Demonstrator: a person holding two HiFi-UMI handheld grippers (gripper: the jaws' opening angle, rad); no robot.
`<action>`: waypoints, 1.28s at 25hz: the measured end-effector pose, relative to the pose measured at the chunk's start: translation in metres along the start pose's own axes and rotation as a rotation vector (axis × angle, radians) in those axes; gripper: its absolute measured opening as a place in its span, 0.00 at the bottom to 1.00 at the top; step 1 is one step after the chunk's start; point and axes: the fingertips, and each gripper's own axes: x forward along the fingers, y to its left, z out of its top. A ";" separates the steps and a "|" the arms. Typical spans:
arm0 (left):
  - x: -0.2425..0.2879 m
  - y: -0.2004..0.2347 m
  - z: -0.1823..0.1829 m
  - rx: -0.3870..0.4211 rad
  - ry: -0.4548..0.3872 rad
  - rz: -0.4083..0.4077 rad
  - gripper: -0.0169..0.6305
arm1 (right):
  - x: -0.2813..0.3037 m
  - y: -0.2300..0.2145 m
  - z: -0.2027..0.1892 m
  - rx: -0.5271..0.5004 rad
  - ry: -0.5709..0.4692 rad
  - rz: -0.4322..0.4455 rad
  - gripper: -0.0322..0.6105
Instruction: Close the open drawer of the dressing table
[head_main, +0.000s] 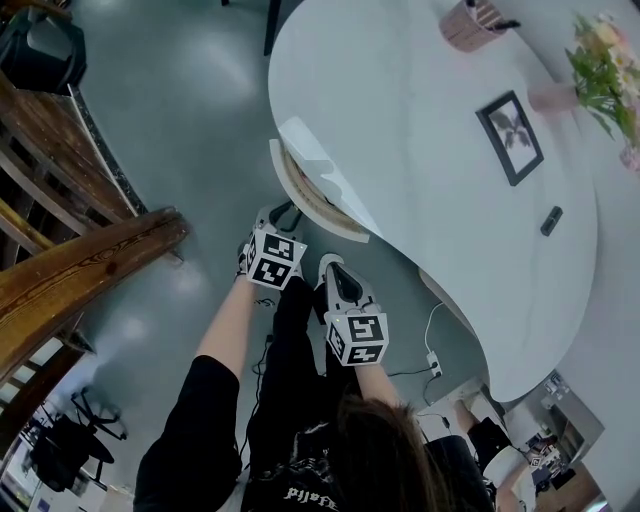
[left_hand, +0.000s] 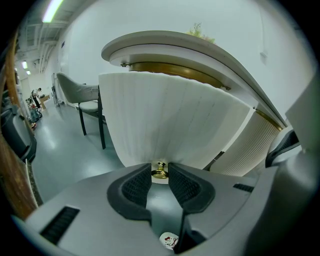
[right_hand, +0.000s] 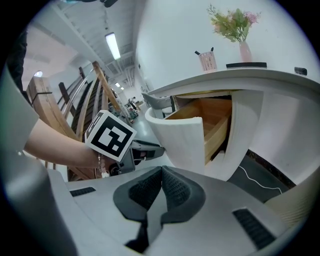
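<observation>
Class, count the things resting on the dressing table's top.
4. A pink pen cup at the far end, a pink vase of flowers to its right, a framed picture lying flat mid-top, and a small dark object nearer the person. More may be cut off at right.

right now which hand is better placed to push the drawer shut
Left. The left gripper is shut on the gold knob of the drawer front; the right gripper is shut on nothing, off to the side.
</observation>
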 end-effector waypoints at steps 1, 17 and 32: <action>0.001 0.000 0.001 -0.001 -0.002 0.000 0.21 | -0.001 -0.001 0.000 0.001 -0.001 -0.003 0.09; 0.017 -0.005 0.019 -0.005 -0.048 0.001 0.21 | -0.005 -0.003 -0.001 0.137 -0.046 0.040 0.09; 0.038 -0.011 0.046 -0.001 -0.103 -0.018 0.21 | -0.005 -0.027 0.003 0.156 -0.067 -0.022 0.09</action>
